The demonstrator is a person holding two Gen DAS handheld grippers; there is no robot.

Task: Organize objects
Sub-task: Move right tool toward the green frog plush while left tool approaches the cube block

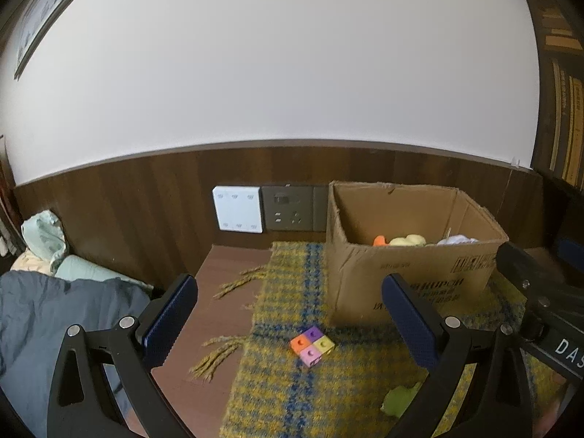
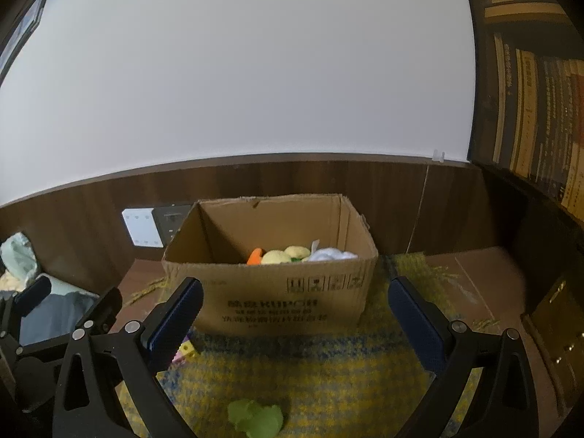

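Observation:
An open cardboard box stands on a yellow and blue plaid cloth; soft toys, orange, yellow and white, lie inside. A block of coloured cubes lies on the cloth in front of the box's left corner; it is partly hidden behind the right gripper's left finger in the right wrist view. A green soft toy lies nearer. My left gripper is open and empty above the cubes. My right gripper is open and empty, facing the box.
The cloth lies on a brown wooden table. A wood-panelled wall with a white switch plate and dark socket stands behind. Bedding lies to the left. A bookshelf stands at the right.

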